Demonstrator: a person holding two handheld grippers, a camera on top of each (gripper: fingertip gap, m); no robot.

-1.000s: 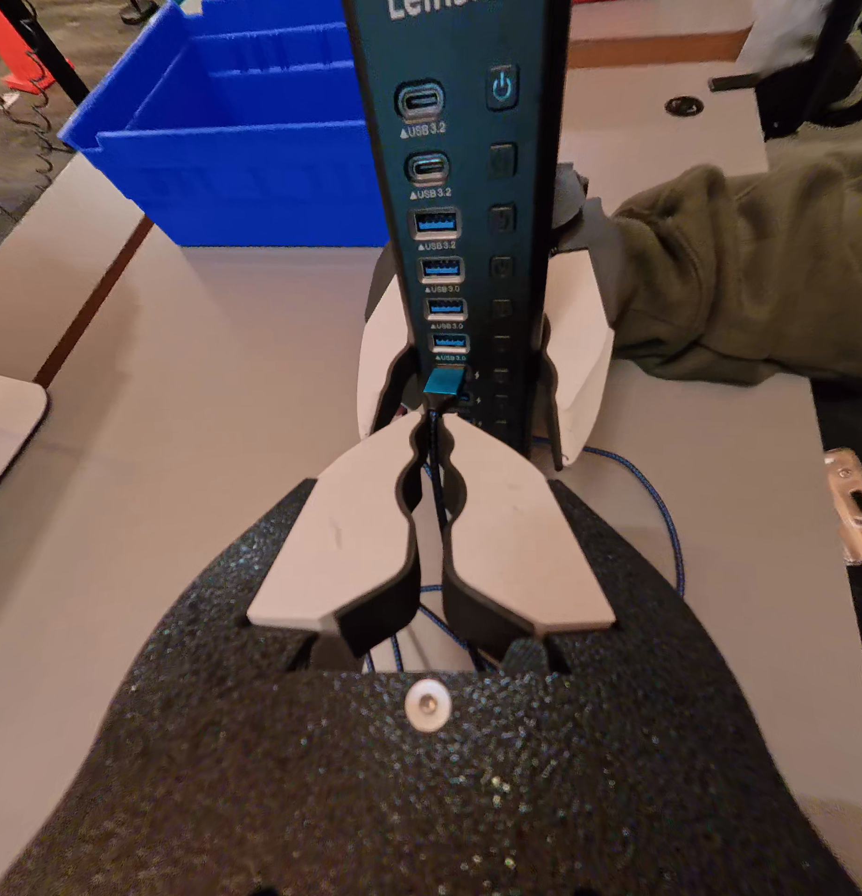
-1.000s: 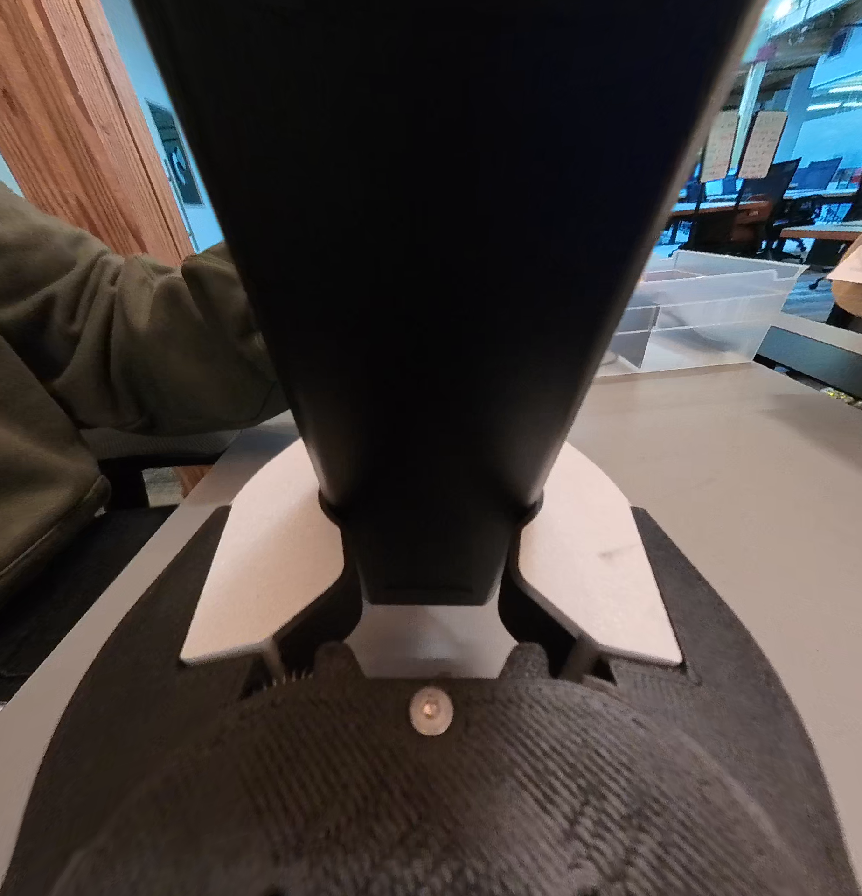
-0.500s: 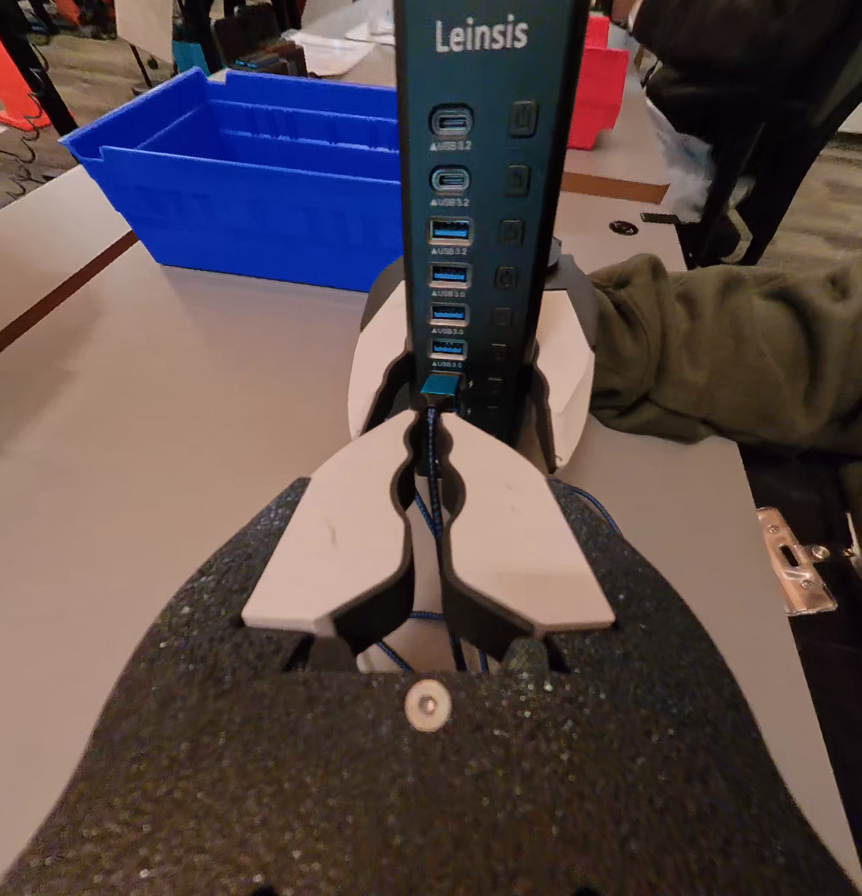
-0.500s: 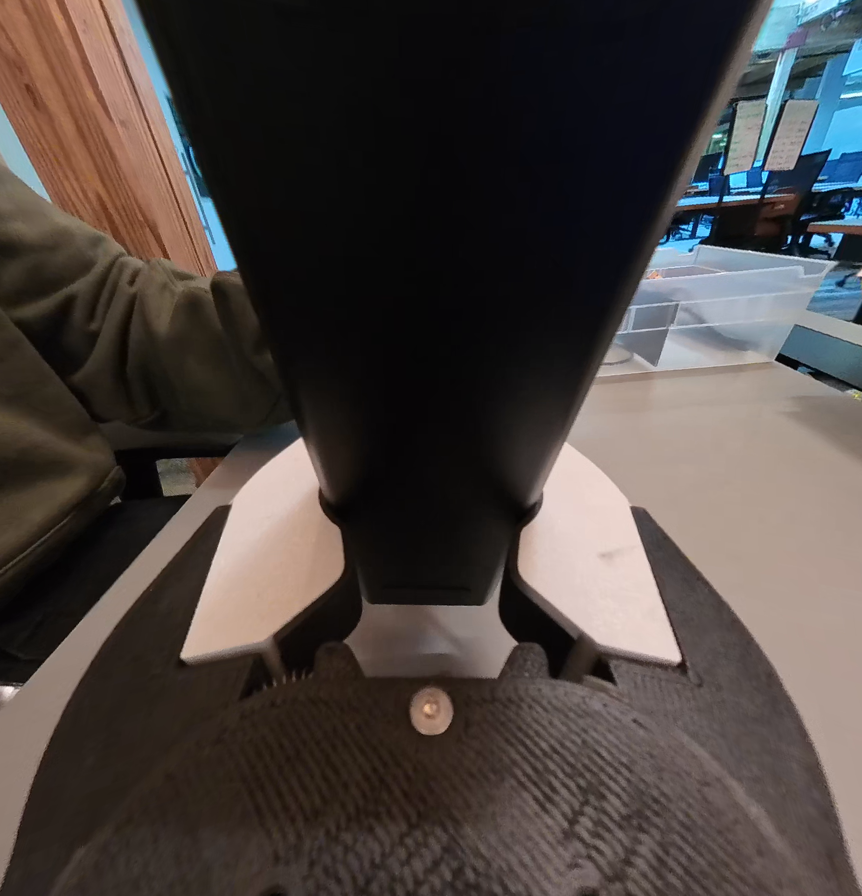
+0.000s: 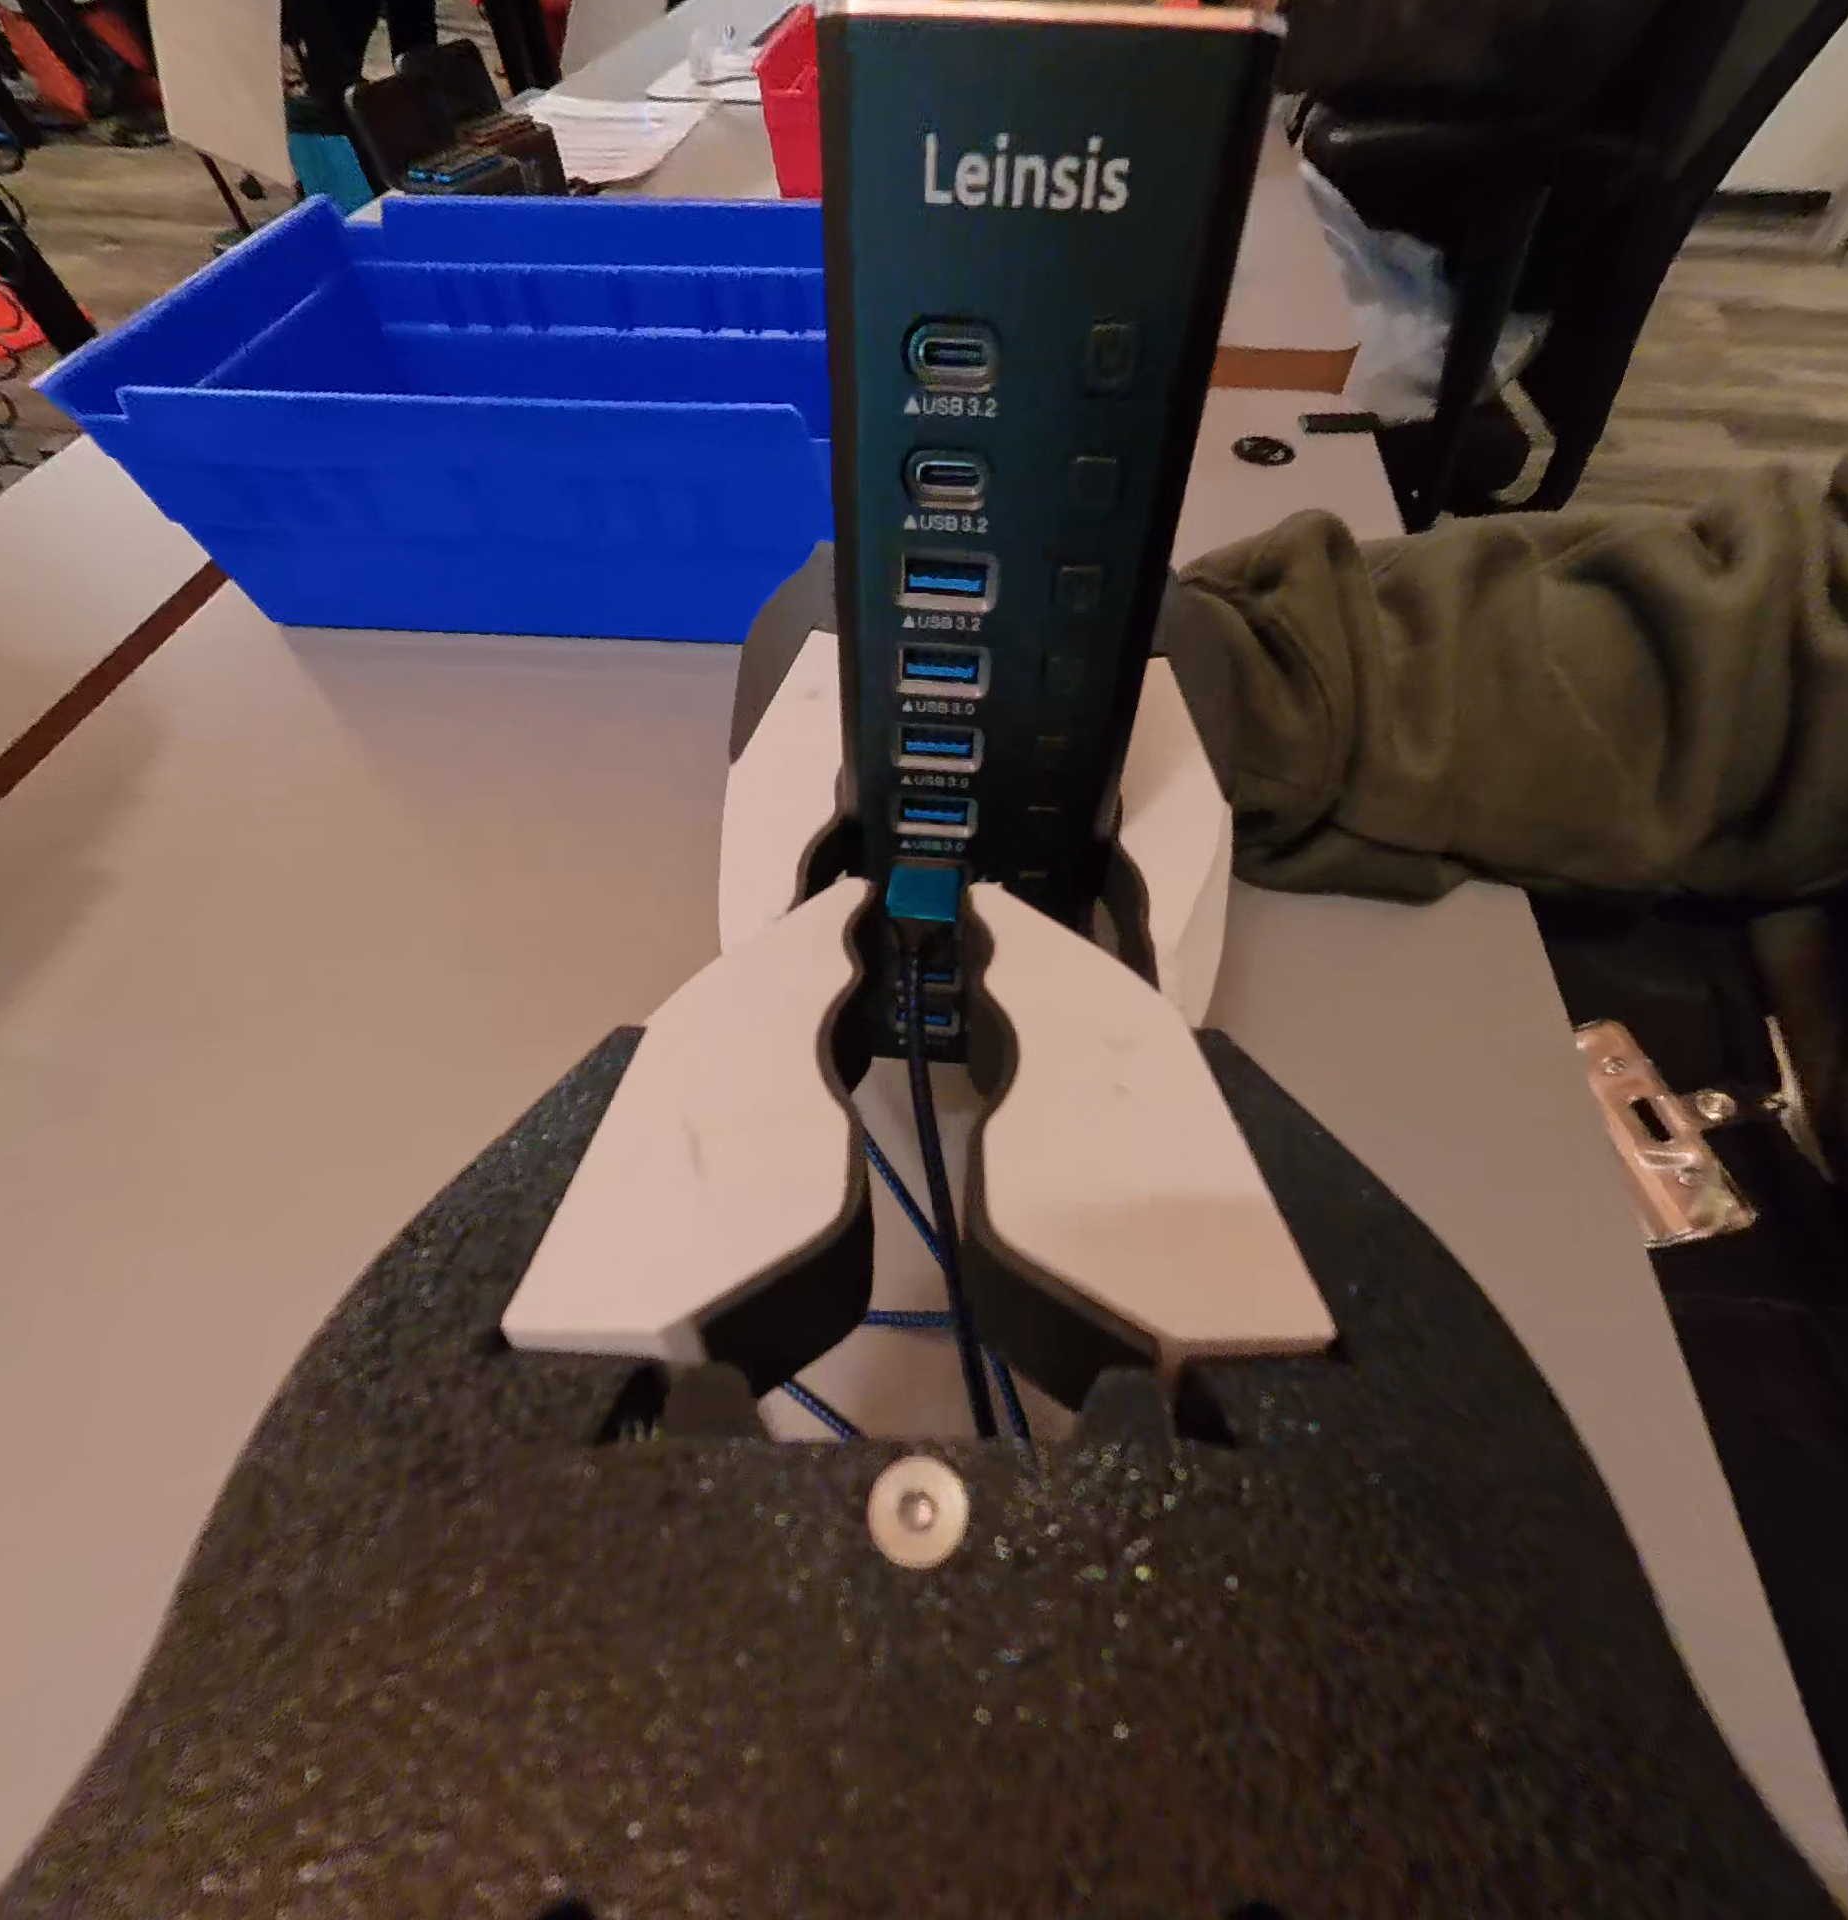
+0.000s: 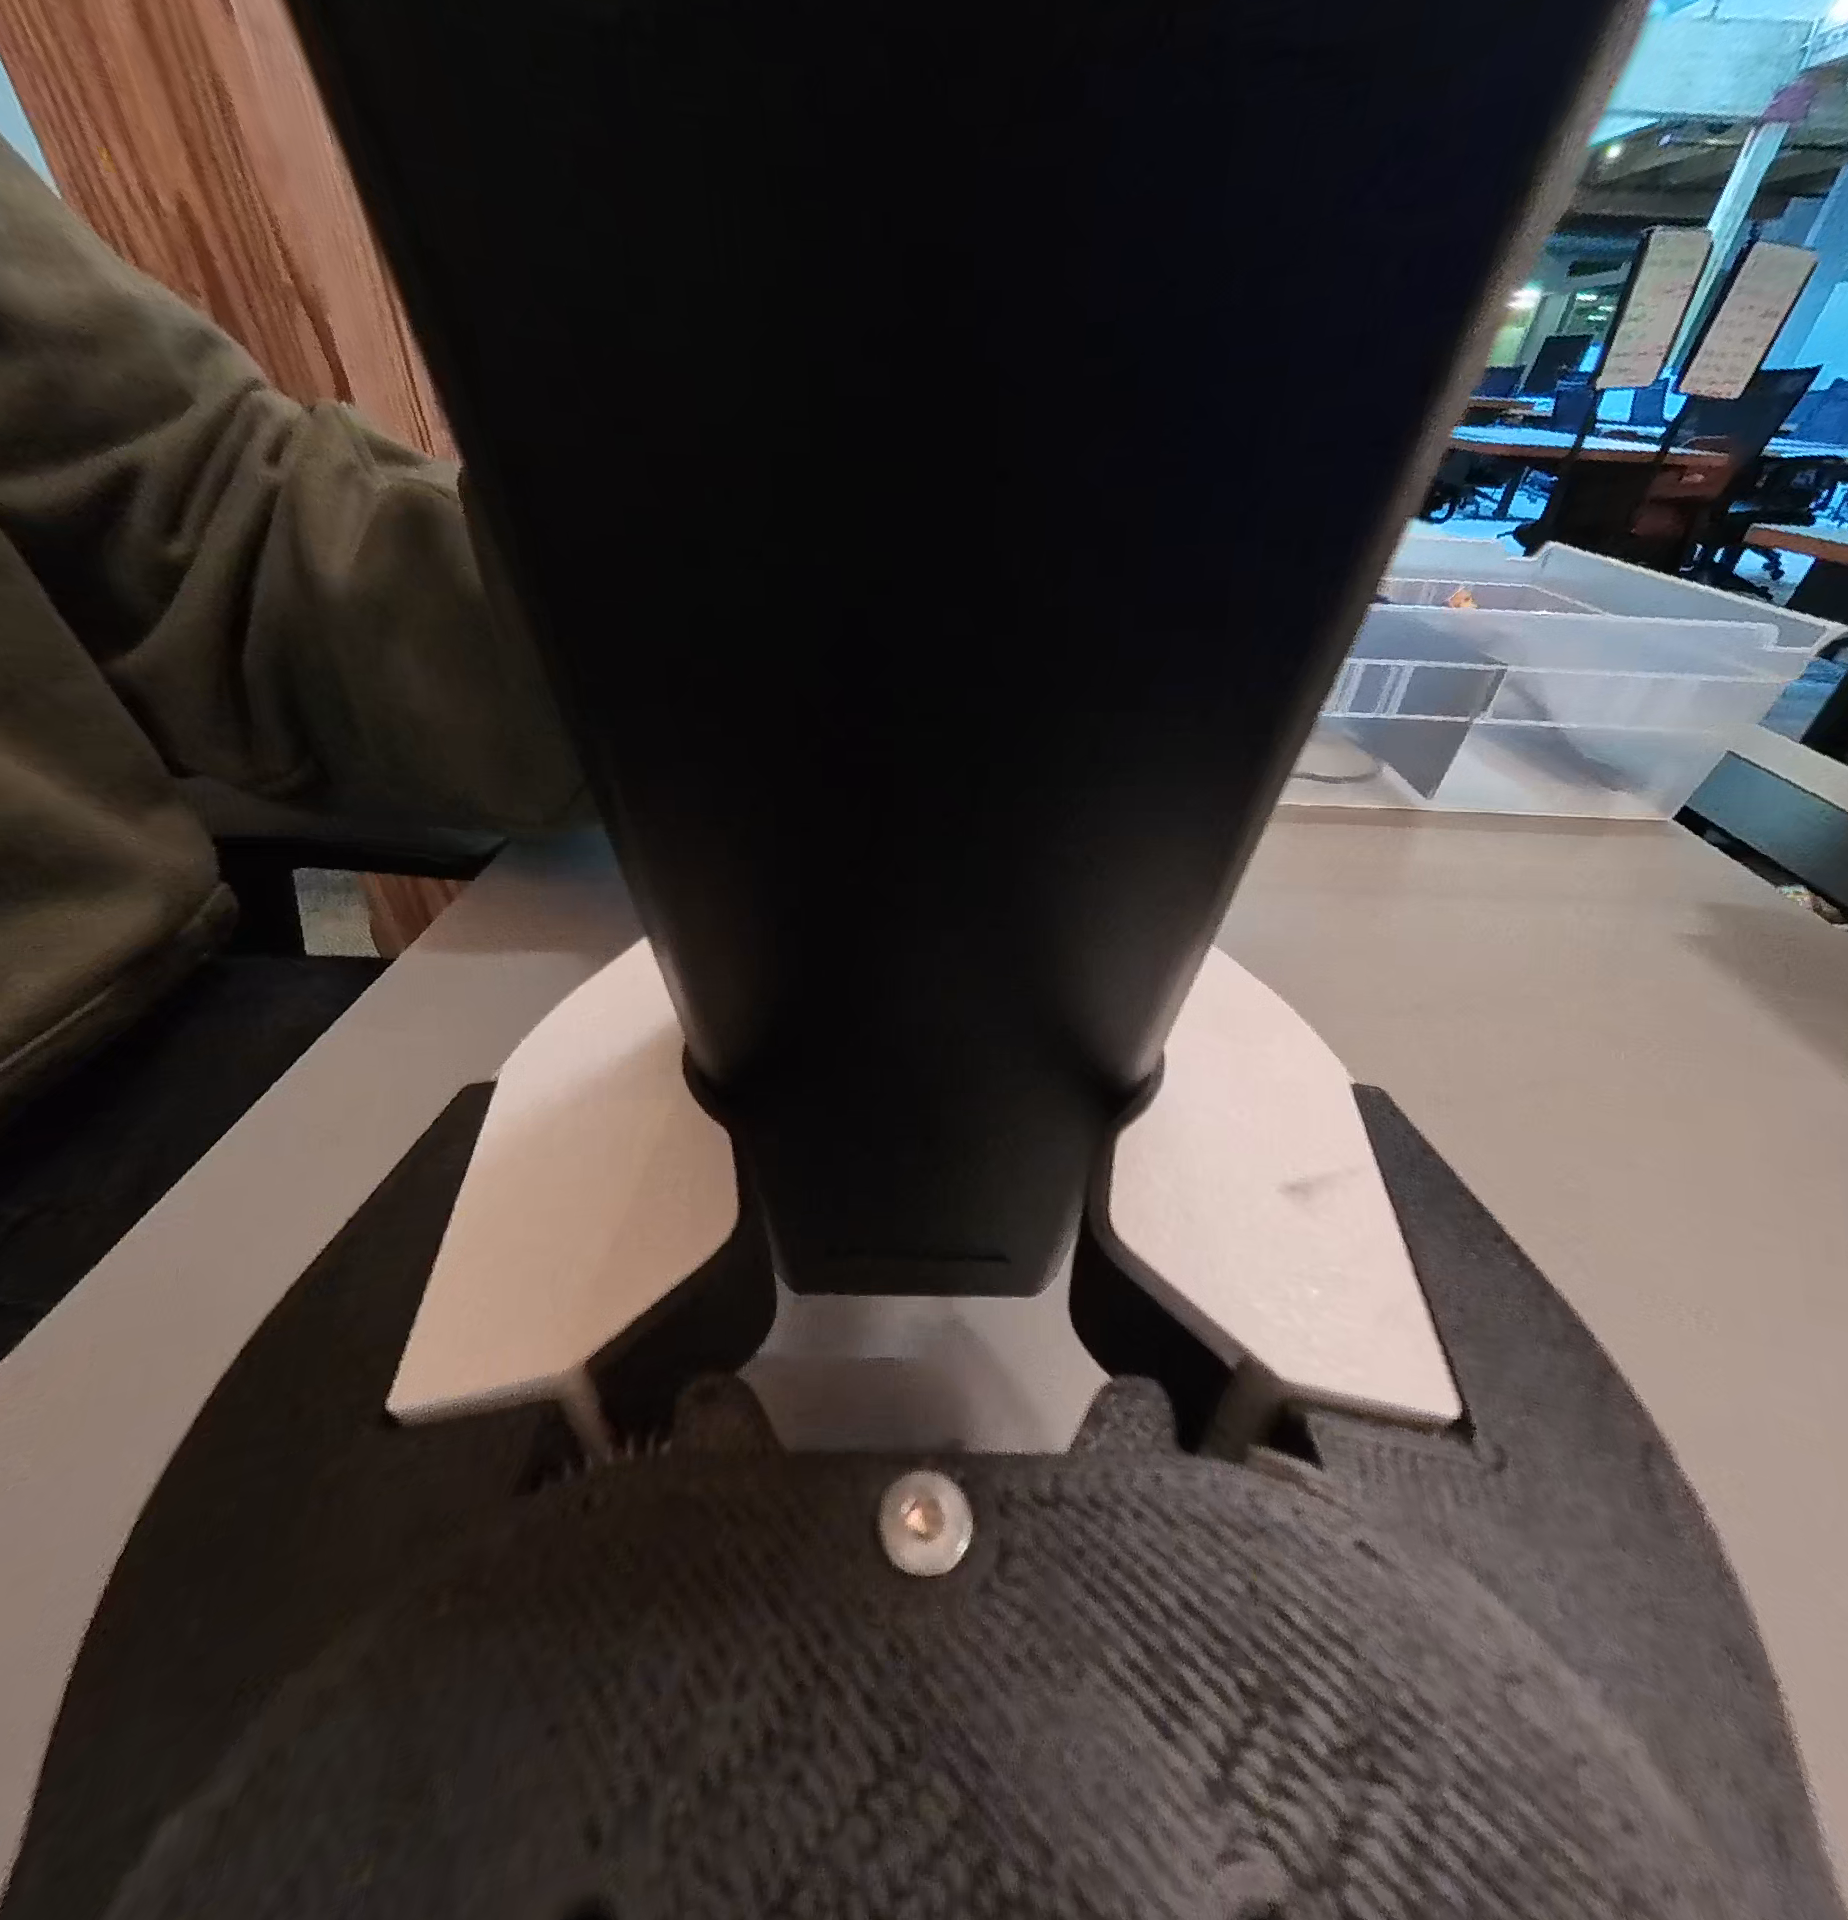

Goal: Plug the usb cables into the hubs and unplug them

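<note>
A tall black USB hub (image 5: pixel 1034 520) stands upright on the grey table (image 5: pixel 328 935), its port side facing my left gripper. A teal USB plug (image 5: pixel 925 896) sits in one of its lower ports, and its blue-black braided cable (image 5: pixel 941 1164) runs back between my left fingers. My left gripper (image 5: pixel 922 920) is just in front of the plug, with its jaws slightly apart and clear of the cable. My right gripper (image 6: pixel 925 1039) is shut on the hub's base (image 6: pixel 920 520) from behind. Its white fingers (image 5: pixel 774 810) show on both sides of the hub in the left wrist view.
A blue bin (image 5: pixel 484 468) stands behind the hub to the left, with a red bin (image 5: pixel 790 104) farther back. An olive sleeve (image 5: pixel 1522 707) reaches in from the right. A metal bracket (image 5: pixel 1658 1132) lies at the table's right edge. A clear bin (image 6: pixel 1554 707) stands on the table in the right wrist view. The tips of both grippers are at nearly the same place.
My left jaws, which pinched the cable just behind the plug, have parted and let it go. The plug stays in the hub. My right gripper still holds the hub.
</note>
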